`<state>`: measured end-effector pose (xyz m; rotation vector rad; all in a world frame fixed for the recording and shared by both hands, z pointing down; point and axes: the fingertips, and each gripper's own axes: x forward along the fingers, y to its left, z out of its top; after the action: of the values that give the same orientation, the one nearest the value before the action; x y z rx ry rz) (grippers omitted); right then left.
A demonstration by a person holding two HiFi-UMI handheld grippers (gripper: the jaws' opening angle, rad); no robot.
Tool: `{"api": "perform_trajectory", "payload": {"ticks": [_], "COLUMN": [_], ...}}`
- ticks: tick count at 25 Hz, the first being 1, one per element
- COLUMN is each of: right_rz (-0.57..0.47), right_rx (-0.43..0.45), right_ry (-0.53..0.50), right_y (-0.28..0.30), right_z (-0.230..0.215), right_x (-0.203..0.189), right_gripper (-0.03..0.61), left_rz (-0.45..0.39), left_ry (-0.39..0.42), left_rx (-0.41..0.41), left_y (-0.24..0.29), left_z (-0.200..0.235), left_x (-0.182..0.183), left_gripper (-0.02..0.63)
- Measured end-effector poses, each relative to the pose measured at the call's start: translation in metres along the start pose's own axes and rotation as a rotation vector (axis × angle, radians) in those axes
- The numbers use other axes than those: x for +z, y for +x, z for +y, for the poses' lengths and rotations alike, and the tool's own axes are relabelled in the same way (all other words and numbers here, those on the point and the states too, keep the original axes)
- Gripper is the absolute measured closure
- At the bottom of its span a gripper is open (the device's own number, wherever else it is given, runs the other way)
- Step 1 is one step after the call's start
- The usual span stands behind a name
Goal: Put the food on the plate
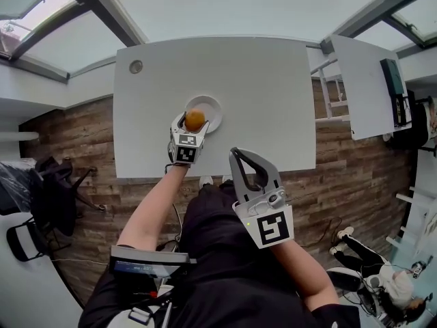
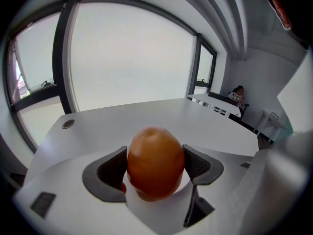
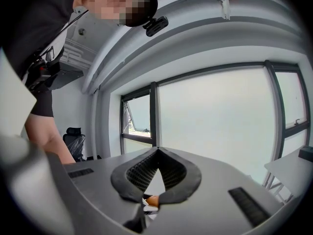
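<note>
Head view, from the left: a round grommet (image 1: 136,66) sits near the far left corner of the white table (image 1: 273,101). Toward the near edge the left gripper (image 1: 194,118) reaches in, its jaws clamped on an orange fruit (image 1: 195,119) — in the left gripper view the dark pads (image 2: 112,170) press against both sides of it. The fruit sits over the left part of the small white plate (image 1: 214,109); whether it touches the plate cannot be told. Further right, the right gripper (image 1: 235,153) hangs off the table above the person's lap — its jaws meet tip to tip, nothing between them.
</note>
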<state>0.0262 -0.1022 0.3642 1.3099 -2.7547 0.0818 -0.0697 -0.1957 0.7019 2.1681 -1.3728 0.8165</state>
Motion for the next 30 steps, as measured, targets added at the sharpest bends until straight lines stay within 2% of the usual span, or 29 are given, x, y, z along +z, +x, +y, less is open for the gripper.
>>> {"api": "perform_trajectory", "payload": {"ticks": [7, 17, 21, 30], "right_rz": [0.015, 0.019, 0.023, 0.051], "right_rx": [-0.022, -0.047, -0.045, -0.048], "right_ry": [-0.011, -0.002, 0.001, 0.013], "right_y": [-0.005, -0.008, -0.007, 0.001], "right_z": [-0.005, -0.006, -0.006, -0.008], "right_x": [-0.004, -0.008, -0.008, -0.016], "right_gripper": [0.581, 0.581, 0.581, 0.581], "left_rz": [-0.017, -0.004, 0.027, 0.026], "left_ry": [0.006, 0.005, 0.009, 0.003], "left_rx": [-0.024, -0.032, -0.029, -0.068], "left_y": [0.014, 0.019, 0.016, 0.027], "left_z": [-0.002, -0.001, -0.003, -0.005], "left_x": [-0.005, -0.003, -0.005, -0.006], "left_gripper": [0.273, 0.273, 0.273, 0.273]}}
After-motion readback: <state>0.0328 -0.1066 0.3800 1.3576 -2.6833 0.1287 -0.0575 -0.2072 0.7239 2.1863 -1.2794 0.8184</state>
